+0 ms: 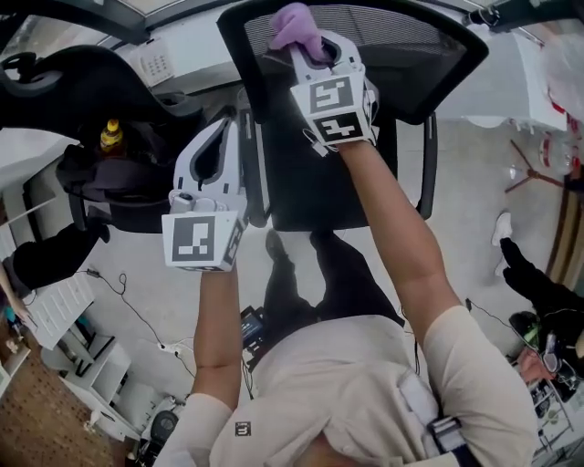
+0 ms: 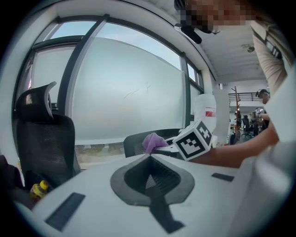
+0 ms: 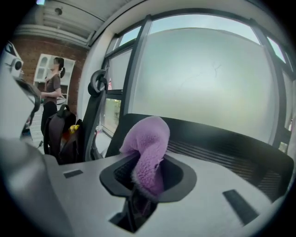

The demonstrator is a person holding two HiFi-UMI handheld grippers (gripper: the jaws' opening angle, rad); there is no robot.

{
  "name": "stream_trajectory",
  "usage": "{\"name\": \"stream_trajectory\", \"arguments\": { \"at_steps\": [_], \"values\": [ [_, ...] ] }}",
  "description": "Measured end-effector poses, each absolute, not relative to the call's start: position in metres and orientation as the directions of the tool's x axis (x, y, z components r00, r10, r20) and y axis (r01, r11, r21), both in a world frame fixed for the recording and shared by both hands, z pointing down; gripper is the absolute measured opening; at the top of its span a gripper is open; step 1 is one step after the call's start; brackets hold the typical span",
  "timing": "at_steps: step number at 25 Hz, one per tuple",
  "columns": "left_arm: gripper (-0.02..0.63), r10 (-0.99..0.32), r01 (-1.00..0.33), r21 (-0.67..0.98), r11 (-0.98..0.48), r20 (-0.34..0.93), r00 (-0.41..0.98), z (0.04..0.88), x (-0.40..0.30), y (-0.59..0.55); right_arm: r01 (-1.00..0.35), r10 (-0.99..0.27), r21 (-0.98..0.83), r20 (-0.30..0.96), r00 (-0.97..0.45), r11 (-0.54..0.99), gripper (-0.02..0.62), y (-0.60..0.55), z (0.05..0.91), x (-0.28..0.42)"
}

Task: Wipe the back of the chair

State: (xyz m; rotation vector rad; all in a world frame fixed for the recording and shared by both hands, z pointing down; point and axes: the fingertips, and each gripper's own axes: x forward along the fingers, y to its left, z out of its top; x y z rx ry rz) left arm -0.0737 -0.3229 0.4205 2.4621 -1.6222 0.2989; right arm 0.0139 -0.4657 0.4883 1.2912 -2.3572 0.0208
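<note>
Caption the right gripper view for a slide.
Right gripper, jaws shut on a purple cloth, at the top edge of a black mesh chair back, frosted window behind.

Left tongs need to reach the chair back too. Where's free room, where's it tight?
Free: bare mesh of the chair back right of the right tongs and purple cloth; floor right of the chair's armrest. Tight: the left side, where a second chair and a backpack sit close beside the left tongs.

Second black mesh office chair with headrest (image 2: 44,139) stands at the left. Black backpack (image 3: 59,136) just beside it, small yellow object (image 3: 74,128) on top. Large frosted window pane (image 3: 208,78) behind.
</note>
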Motion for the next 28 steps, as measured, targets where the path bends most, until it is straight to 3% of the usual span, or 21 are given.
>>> {"name": "stream_trajectory", "arguments": {
  "at_steps": [5, 11, 16, 23, 28],
  "values": [
    [0.006, -0.893, -0.934, 0.039, -0.355, 0.281, 0.351, 0.419, -0.094, -0.317, -0.774, -0.774, 0.209, 0.401, -0.49, 0.598, 0.086, -0.461, 0.49, -0.018],
    [0.006, -0.885, -0.925, 0.035, -0.378, 0.279, 0.372, 0.418, -0.086, -0.32, -0.806, -0.798, 0.205, 0.407, -0.445, 0.555, 0.086, -0.464, 0.492, 0.013],
    [0.006, -0.864, -0.906, 0.025, -0.423, 0.289, 0.412, 0.408, -0.052, -0.33, -0.88, -0.847, 0.198, 0.425, -0.32, 0.432, 0.086, -0.472, 0.497, 0.108],
    [0.006, -0.822, -0.866, 0.023, -0.5, 0.3, 0.483, 0.408, 0.006, -0.342, -0.971, -0.902, 0.201, 0.432, -0.03, 0.128, 0.086, -0.467, 0.497, 0.292],
    [0.006, -0.81, -0.859, 0.028, -0.511, 0.317, 0.493, 0.406, 0.026, -0.343, -0.977, -0.901, 0.2, 0.433, 0.024, 0.07, 0.086, -0.462, 0.491, 0.327]
  ]
}}
